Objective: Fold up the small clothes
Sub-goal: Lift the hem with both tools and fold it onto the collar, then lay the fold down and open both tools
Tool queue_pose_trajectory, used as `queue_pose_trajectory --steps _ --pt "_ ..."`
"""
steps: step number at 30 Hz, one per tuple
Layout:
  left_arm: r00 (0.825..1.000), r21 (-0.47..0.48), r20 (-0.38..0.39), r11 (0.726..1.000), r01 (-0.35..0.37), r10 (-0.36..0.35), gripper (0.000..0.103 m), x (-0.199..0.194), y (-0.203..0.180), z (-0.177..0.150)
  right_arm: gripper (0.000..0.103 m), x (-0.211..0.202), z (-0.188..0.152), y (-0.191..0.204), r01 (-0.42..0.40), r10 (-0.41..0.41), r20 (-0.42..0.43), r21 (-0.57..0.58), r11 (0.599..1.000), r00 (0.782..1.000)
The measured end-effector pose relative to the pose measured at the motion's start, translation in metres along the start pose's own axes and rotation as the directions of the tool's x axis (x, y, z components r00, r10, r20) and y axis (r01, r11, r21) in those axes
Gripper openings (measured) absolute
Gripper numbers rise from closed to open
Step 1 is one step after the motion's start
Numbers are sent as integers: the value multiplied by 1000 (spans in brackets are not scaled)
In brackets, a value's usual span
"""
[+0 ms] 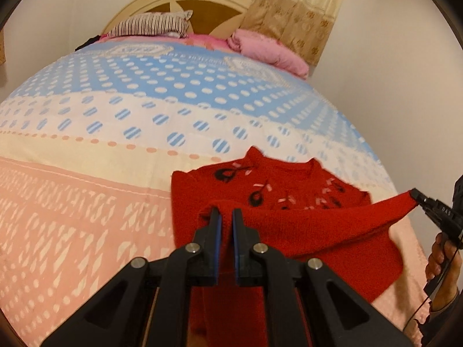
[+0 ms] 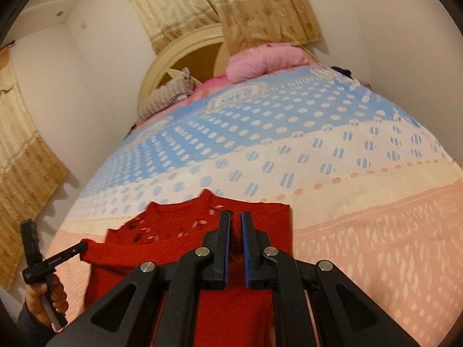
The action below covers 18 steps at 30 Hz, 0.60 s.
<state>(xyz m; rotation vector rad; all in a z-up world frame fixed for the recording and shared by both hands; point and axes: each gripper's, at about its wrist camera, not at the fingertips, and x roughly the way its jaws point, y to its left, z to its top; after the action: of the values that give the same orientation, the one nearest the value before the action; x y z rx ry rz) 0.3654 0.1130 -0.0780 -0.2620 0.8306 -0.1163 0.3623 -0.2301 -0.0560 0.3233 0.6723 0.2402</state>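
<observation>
Both tools, left tool (image 1: 226, 212) and right tool (image 2: 235, 217), pinch the red sweater's (image 1: 289, 199) lifted hem above the bed (image 1: 115, 133).

Sweater (image 1: 289, 202) on bedspread (image 1: 144, 115) near foot; 2 pillows (image 1: 156, 24) behind at headboard (image 1: 185, 0).

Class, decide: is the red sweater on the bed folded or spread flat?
Partly folded. The red sweater has its lower edge lifted over the body, pinched by the left gripper and right gripper.
</observation>
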Motion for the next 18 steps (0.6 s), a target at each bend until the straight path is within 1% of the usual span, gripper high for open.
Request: queue_pose_trajectory --steps 2,3,5,6,7,8,9,10,11,13,14,15,16,17,18 --pt "1000 12 -7 1000 -21 22 8 13 0 0 7 20 2 -3 17 -17 -22 1 1000 1000" --pt "999 2 -7 999 -35 35 10 17 3 0 7 30 2 -5 23 -23 -23 10 1000 999" --pt "999 -29 6 999 -46 46 18 18 10 -1 8 44 4 -6 51 -51 -28 1 999 998" --pt "999 -40 4 998 -51 51 27 16 14 -3 13 52 3 -5 96 -97 -46 -14 995 994" --pt "999 -47 4 998 -47 48 32 13 18 -5 24 54 1 -5 113 -113 -49 -14 994 992" --pt "999 -49 10 998 -49 49 45 9 22 -8 32 54 -2 -4 111 -111 -53 -13 994 992" --pt "998 -44 22 997 -59 60 59 5 24 -11 49 52 -7 -3 75 -76 -63 -13 997 995" --pt "996 -29 38 996 -79 80 65 -1 27 -16 56 50 -14 0 39 -40 -72 -22 999 997" --pt "994 -9 45 995 -104 104 70 -7 29 -22 57 48 -19 4 34 -36 -76 -38 999 996" --pt "994 23 42 995 -102 101 73 -11 30 -31 57 48 -32 17 44 -57 -123 -104 994 991" --pt "995 43 28 994 -96 95 77 -11 29 -37 57 52 -39 24 32 -54 -167 -128 991 984" --pt "995 60 13 993 -101 101 78 -7 28 -40 57 59 -46 31 12 -47 -233 -151 988 971" --pt "994 80 3 990 -112 112 78 -2 25 -44 57 70 -54 40 2 -59 -307 -182 983 950" --pt "993 89 2 989 -116 117 78 2 23 -44 57 79 -59 46 4 -80 -349 -214 977 934" --pt "992 95 5 987 -129 129 78 6 21 -42 57 91 -65 58 20 -131 -372 -288 957 919"
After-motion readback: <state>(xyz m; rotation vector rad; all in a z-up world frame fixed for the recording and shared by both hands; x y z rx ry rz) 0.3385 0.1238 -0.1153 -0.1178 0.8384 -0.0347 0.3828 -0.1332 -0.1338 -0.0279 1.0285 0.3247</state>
